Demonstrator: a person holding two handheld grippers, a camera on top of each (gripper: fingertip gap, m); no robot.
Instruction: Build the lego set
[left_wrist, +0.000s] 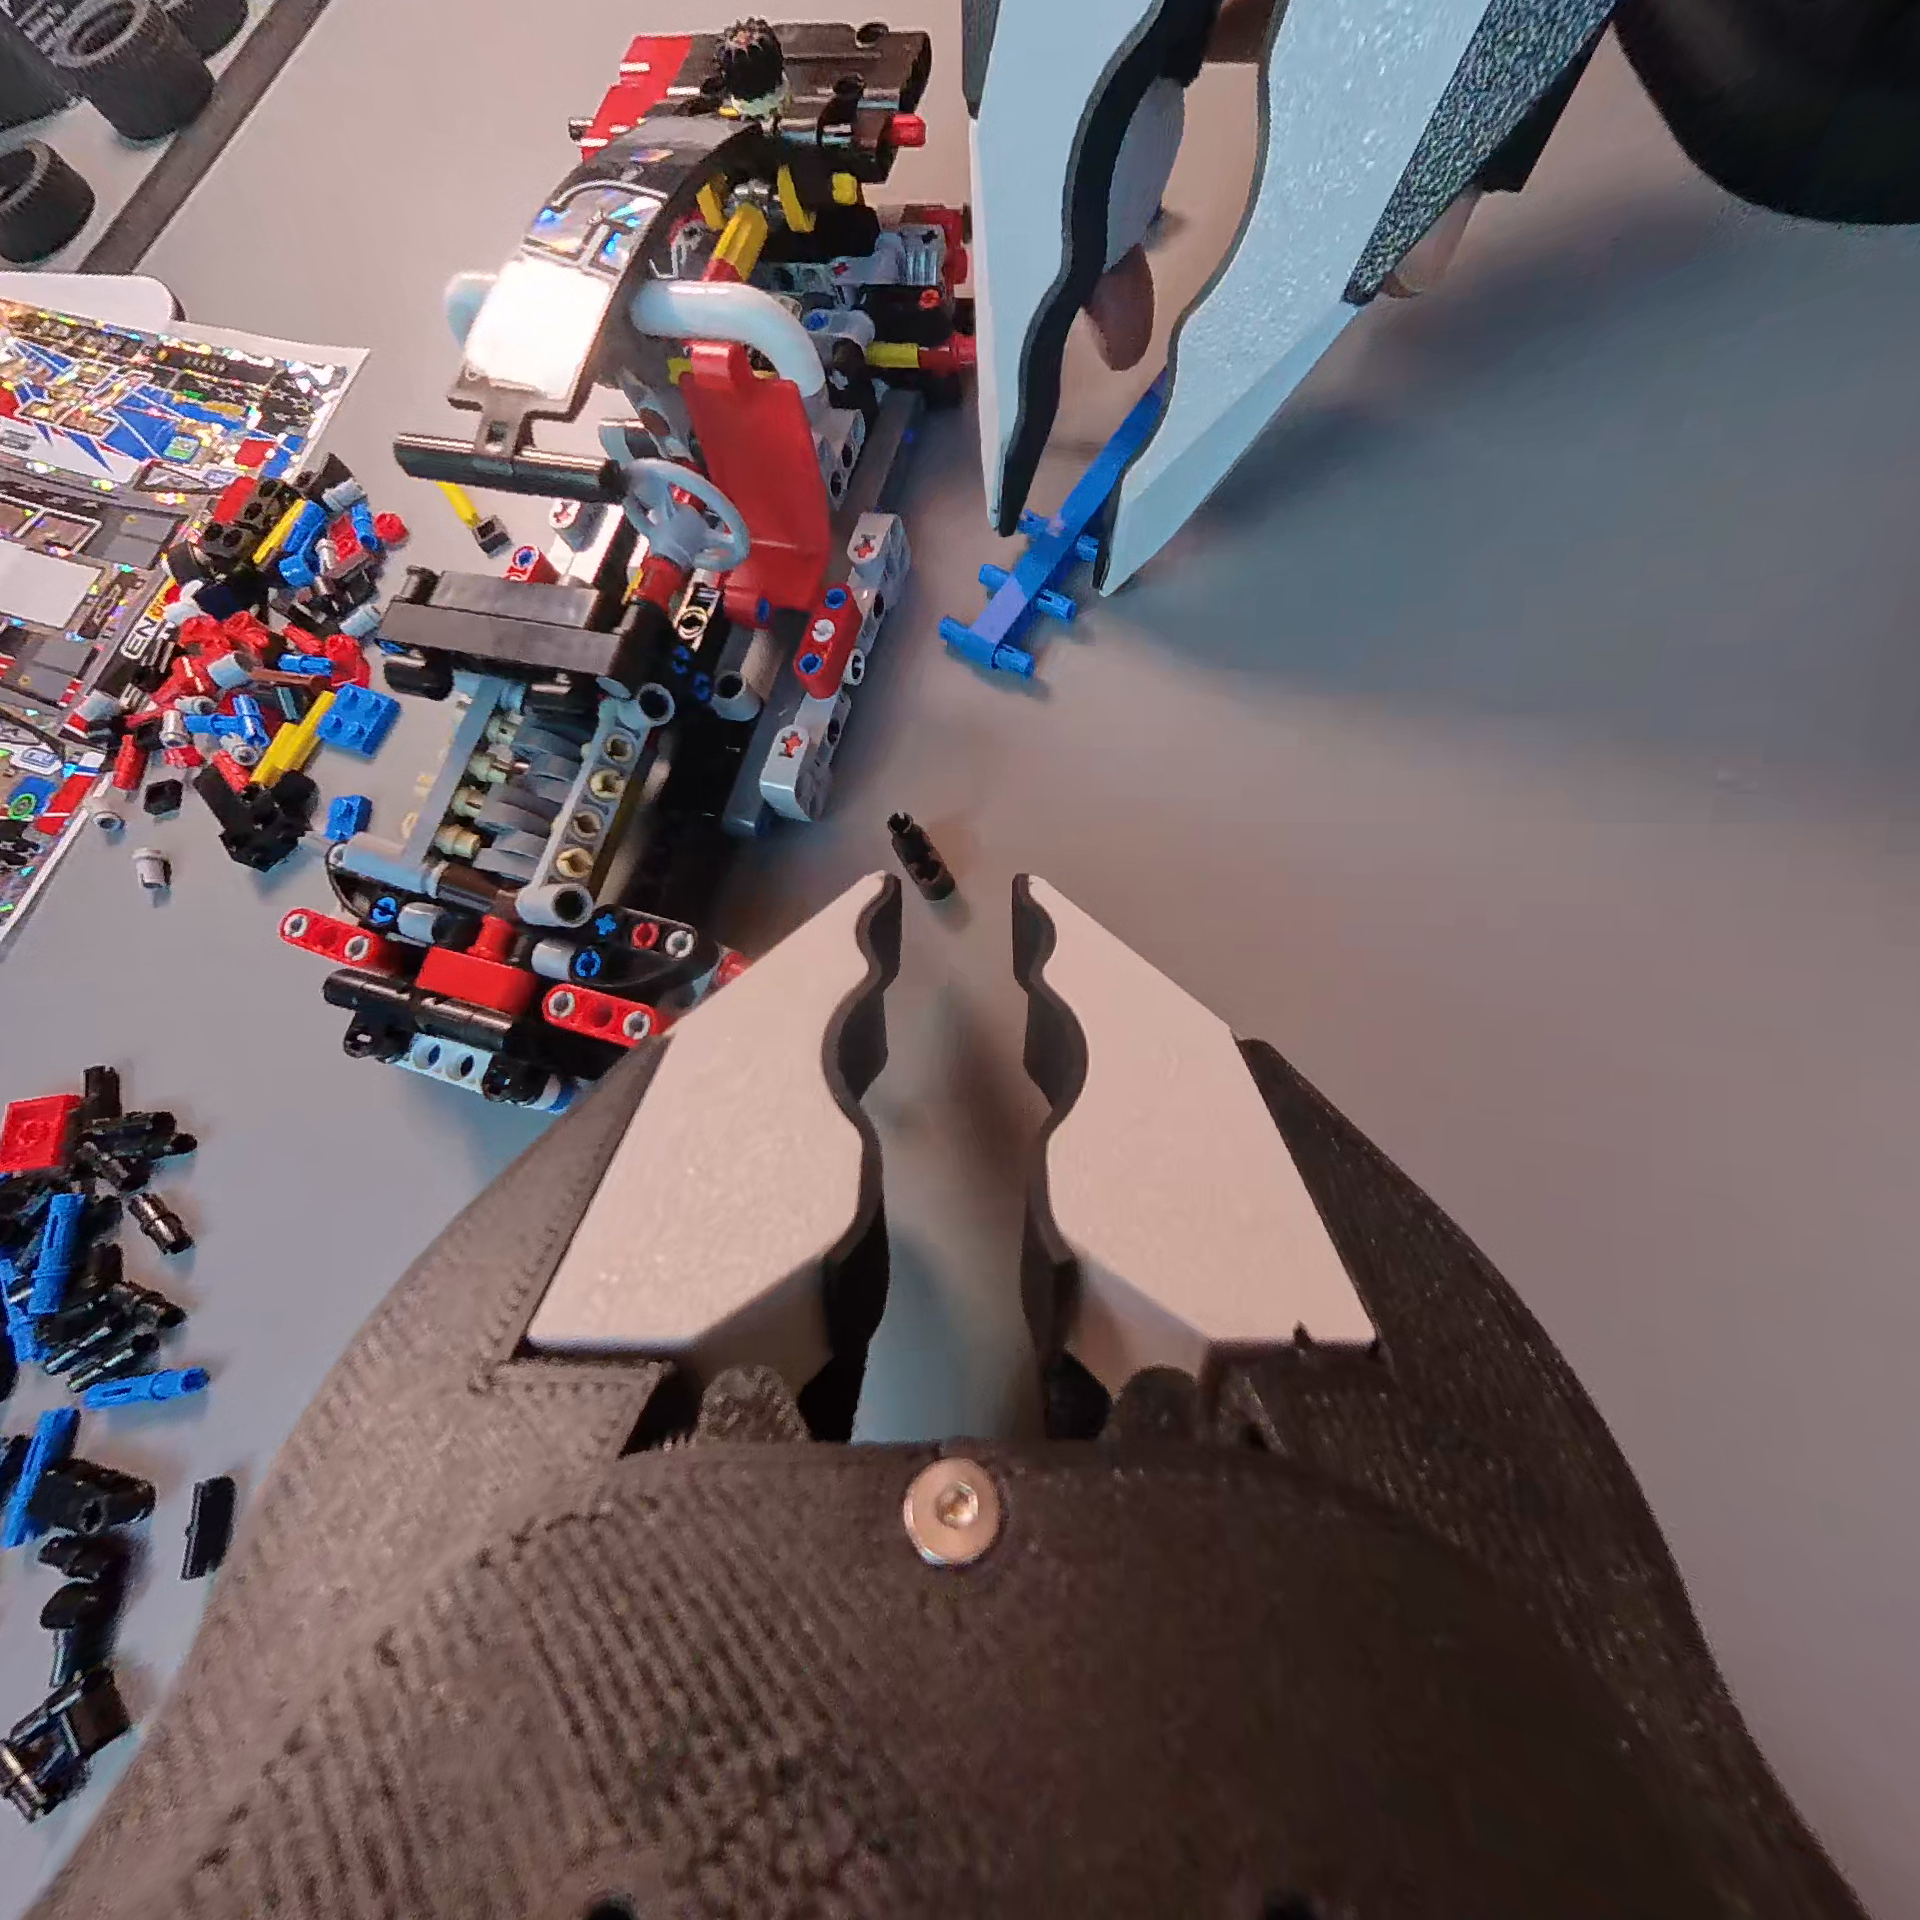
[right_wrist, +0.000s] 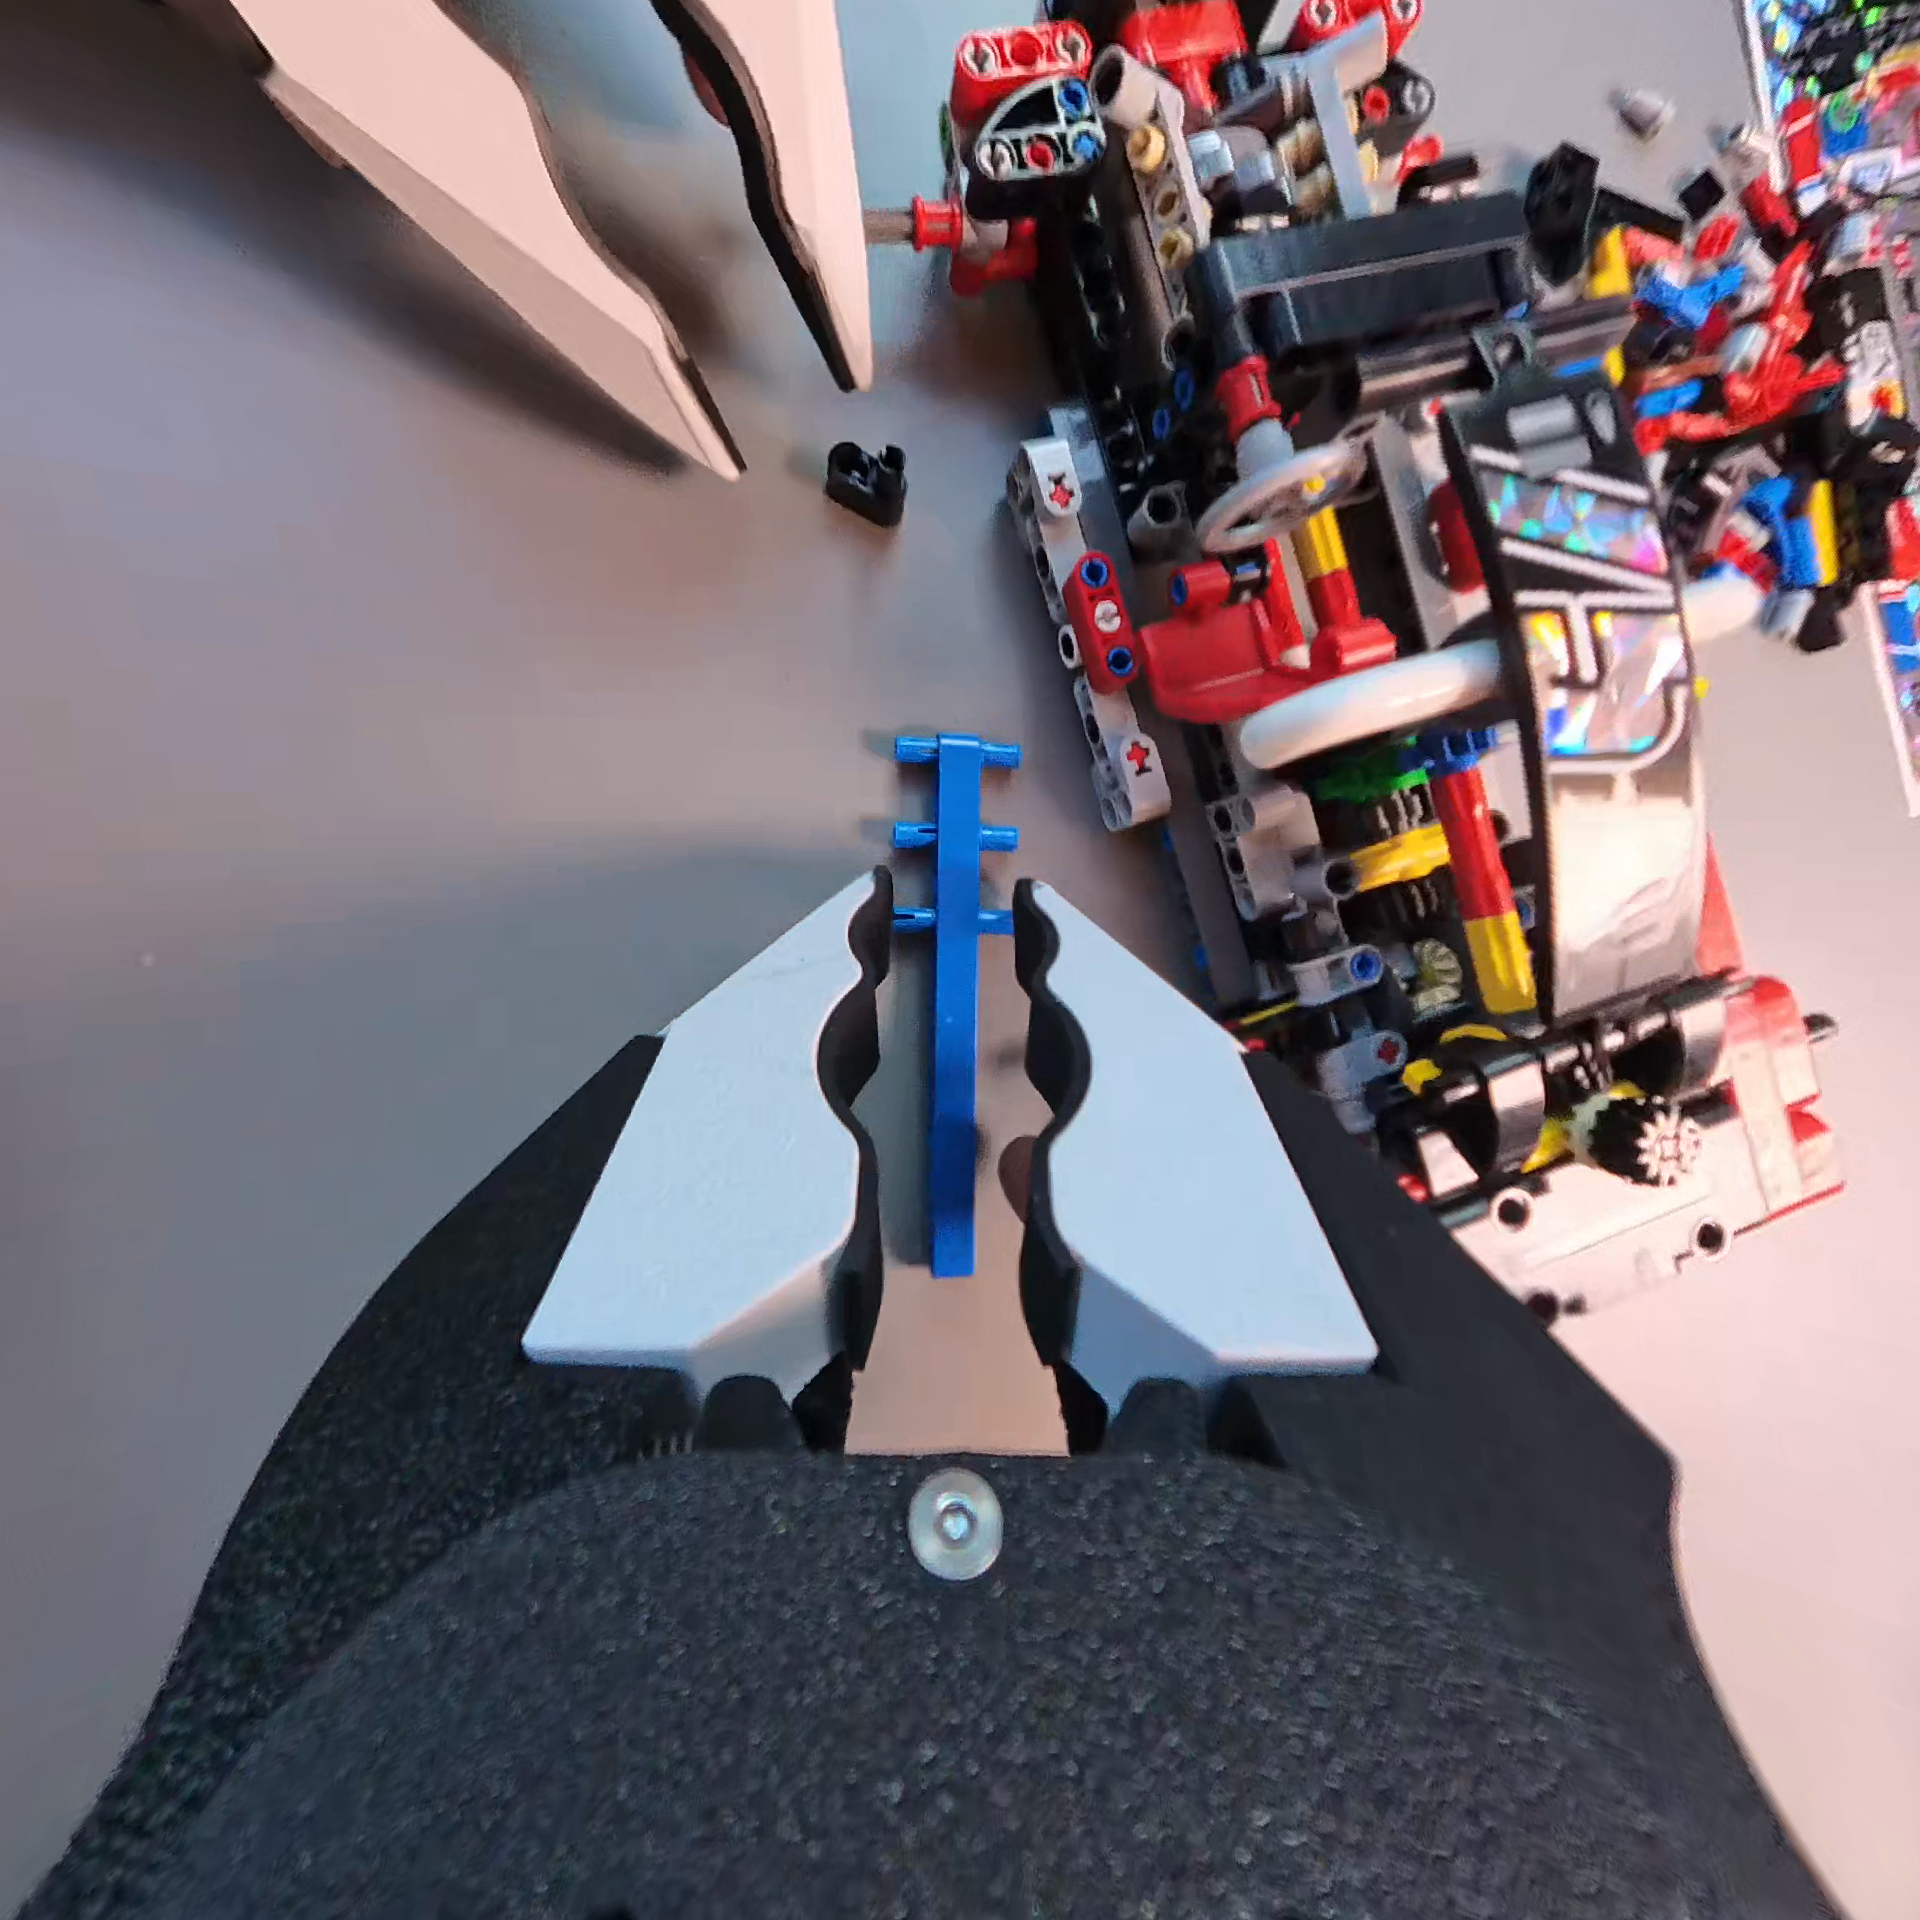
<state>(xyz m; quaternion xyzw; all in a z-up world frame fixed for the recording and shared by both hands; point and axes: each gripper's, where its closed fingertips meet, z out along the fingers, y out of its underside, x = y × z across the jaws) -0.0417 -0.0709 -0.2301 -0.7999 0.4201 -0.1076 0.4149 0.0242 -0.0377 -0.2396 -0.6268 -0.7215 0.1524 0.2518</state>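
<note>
A part-built Lego car (left_wrist: 665, 520), black, red and grey with a red seat and a steering wheel, lies on the grey table; it also shows in the right wrist view (right_wrist: 1403, 675). My left gripper (left_wrist: 954, 883) is open and low over the table, with a small black pin (left_wrist: 923, 854) just beyond its tips. My right gripper (right_wrist: 952, 883) is shut on a thin blue beam (right_wrist: 951, 1039) with side pins, which sticks out past the tips. In the left wrist view the right gripper (left_wrist: 1060, 553) points down beside the car, and the blue beam (left_wrist: 1023, 592) reaches the table. The left gripper (right_wrist: 795, 416) and the black pin (right_wrist: 864, 483) also show in the right wrist view.
A pile of loose red, blue, yellow and black pieces (left_wrist: 260, 644) lies left of the car on a shiny sticker sheet (left_wrist: 125, 416). A heap of black and blue pins (left_wrist: 83, 1299) lies at the left edge. Black tyres (left_wrist: 83, 83) stand at the far left. About 8 cm separates my left fingertips from my right.
</note>
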